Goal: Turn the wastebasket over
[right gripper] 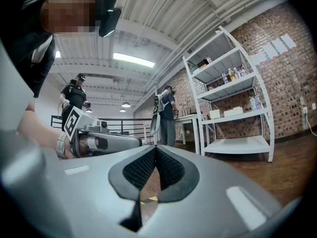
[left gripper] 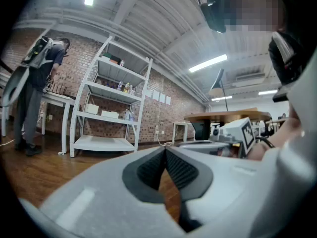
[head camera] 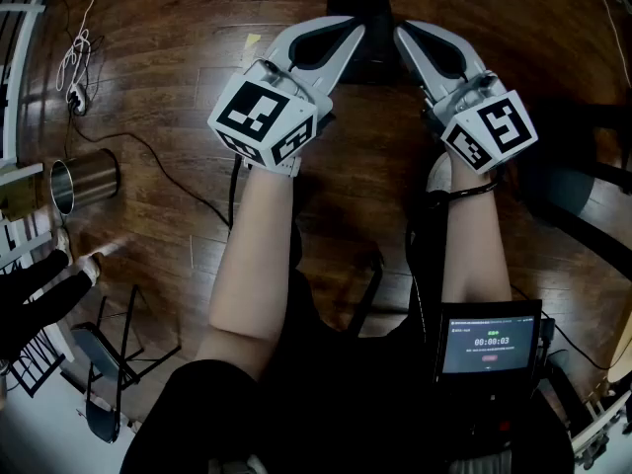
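Observation:
The wastebasket (head camera: 87, 176), a shiny metal cylinder, stands on the wooden floor at the far left of the head view, its open mouth toward the picture's left edge. Both grippers are held out level in front of the person, well to the right of it and touching nothing. My left gripper (head camera: 348, 36) (left gripper: 165, 150) is shut, its dark ribbed pads meeting at the tips with nothing between them. My right gripper (head camera: 407, 39) (right gripper: 155, 148) is shut and empty too. Neither gripper view shows the wastebasket.
Cables (head camera: 163, 161) and a power strip (head camera: 76, 95) lie near the wastebasket. A folding chair (head camera: 107, 358) and another person's legs (head camera: 44, 284) are at the lower left. A white shelf rack (left gripper: 113, 108) (right gripper: 237, 108) stands against the brick wall. A dark base (head camera: 360, 13) sits ahead.

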A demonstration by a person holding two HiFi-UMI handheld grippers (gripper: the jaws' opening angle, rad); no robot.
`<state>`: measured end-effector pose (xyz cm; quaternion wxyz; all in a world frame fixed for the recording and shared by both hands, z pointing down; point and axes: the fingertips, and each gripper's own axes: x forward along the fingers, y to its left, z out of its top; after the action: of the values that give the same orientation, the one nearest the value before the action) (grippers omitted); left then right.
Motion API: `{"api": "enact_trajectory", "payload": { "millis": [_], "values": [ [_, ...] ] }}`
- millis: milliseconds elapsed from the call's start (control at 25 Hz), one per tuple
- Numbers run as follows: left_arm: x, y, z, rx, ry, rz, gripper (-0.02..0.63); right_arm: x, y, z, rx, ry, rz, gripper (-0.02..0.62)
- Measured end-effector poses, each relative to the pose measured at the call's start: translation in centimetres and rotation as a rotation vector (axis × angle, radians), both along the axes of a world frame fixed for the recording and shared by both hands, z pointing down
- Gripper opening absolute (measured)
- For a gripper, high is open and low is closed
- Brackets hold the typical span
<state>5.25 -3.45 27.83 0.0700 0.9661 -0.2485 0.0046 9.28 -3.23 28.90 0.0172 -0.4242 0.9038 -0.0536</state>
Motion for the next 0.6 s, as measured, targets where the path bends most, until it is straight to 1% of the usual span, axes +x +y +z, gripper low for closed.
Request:
{"api": "enact_trajectory", "payload": {
  "millis": [320,520,600],
  "values": [
    [0.6,-1.4,-1.3,-0.003,0.011,0.026,0.003,0.0,-1.6,1.1,-0.038,0.022,0.018,0.009],
    [1.3,-3.3,-2.8,-0.008,0.044,0.035,0.003,0.4,-3.5,1.2,-0.055,0.011,0.033,0.009],
    [1.5,-3.0,-3.4,-0.012,0.054,0.042,0.003,0.3,-3.1,0.9,-0.054,0.019,0.031,0.009]
  ]
}}
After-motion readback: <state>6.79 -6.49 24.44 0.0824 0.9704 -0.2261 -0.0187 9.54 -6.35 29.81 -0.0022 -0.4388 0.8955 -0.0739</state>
